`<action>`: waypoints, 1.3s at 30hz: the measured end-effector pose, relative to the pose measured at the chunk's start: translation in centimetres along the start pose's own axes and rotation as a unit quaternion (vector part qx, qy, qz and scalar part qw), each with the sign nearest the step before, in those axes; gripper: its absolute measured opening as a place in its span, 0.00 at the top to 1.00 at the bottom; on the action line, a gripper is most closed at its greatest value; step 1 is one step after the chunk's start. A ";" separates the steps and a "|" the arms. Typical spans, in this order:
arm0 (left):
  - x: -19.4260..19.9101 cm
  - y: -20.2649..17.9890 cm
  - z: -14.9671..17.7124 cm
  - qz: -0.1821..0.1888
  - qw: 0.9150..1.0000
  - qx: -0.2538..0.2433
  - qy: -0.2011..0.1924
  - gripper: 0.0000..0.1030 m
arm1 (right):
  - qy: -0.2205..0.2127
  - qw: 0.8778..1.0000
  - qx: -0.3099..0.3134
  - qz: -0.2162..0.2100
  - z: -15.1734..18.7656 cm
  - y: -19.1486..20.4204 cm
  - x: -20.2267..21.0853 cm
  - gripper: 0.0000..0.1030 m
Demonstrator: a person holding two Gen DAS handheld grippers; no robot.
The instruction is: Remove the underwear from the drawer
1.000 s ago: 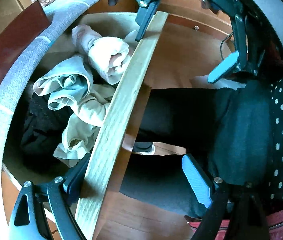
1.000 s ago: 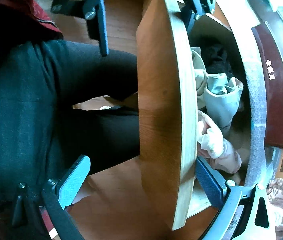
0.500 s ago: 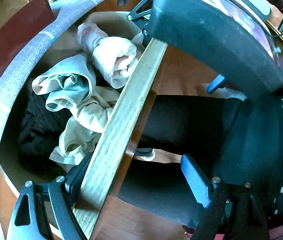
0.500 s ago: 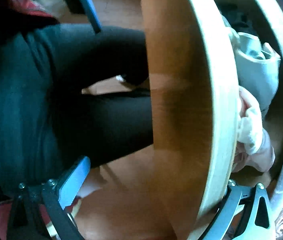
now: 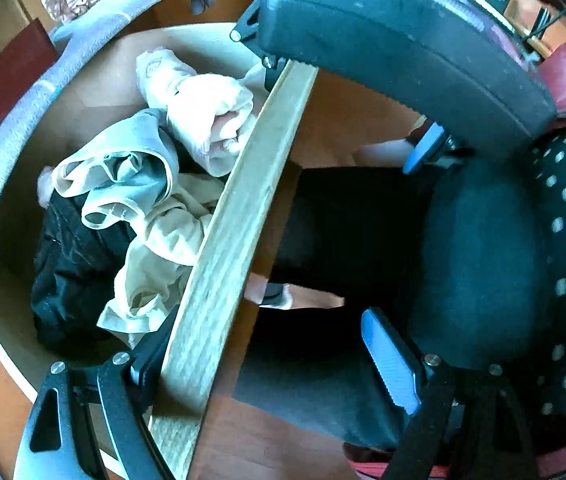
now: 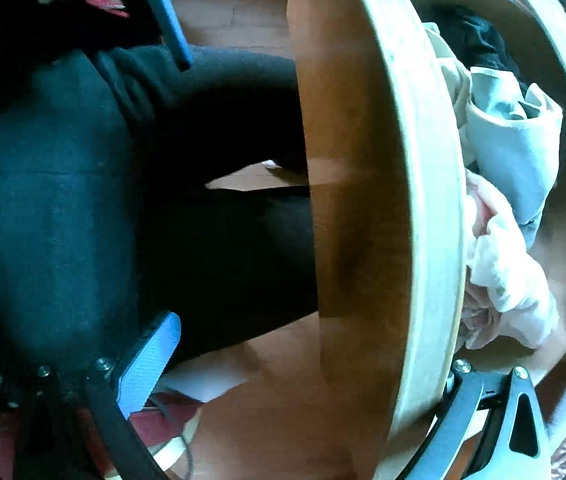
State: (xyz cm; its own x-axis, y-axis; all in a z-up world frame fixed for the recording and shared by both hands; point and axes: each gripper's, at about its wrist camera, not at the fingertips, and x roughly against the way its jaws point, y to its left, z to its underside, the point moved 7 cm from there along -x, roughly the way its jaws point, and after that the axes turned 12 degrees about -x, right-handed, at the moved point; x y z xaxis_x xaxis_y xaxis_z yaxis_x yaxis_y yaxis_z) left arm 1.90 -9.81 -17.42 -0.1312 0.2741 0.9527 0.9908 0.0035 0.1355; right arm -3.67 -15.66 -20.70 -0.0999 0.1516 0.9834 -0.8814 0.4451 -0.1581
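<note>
Right gripper (image 5: 423,152) being brought closer across drawer front (image 5: 235,216) than a second ago. Both grippers being held spread, straddling front; left gripper (image 5: 271,352) likewise. Underwear (image 5: 155,200) being left bundled inside drawer.

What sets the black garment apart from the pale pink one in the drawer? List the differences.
The black garment is dark and lies low and spread out; the pale pink garment is light and bunched into a roll. The black one sits at the drawer end nearest the left gripper; the pink one lies at the far end. Both are crumpled inside the open drawer.
</note>
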 end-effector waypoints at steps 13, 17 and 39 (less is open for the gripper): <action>-0.2 0.3 0.1 -0.037 0.999 0.017 -0.001 0.16 | -0.029 0.998 -0.031 0.038 -0.5 -0.1 0.4 0.00; -0.1 0.4 0.1 -0.028 0.999 0.019 0.002 0.16 | -0.029 0.998 -0.036 0.035 -0.8 -0.3 0.5 0.00; -0.3 1.0 0.1 -0.078 0.996 0.047 0.002 0.16 | -0.047 0.992 -0.059 0.096 -1.3 -0.7 -0.5 0.00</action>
State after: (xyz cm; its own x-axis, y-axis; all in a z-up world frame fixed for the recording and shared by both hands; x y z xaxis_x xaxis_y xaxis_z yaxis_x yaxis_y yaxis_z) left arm 2.92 -9.83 -17.62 -0.2831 0.2585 0.9236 0.9572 0.1361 0.2553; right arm -2.45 -14.91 -21.20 -0.3092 0.1631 0.9369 -0.7826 0.5161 -0.3481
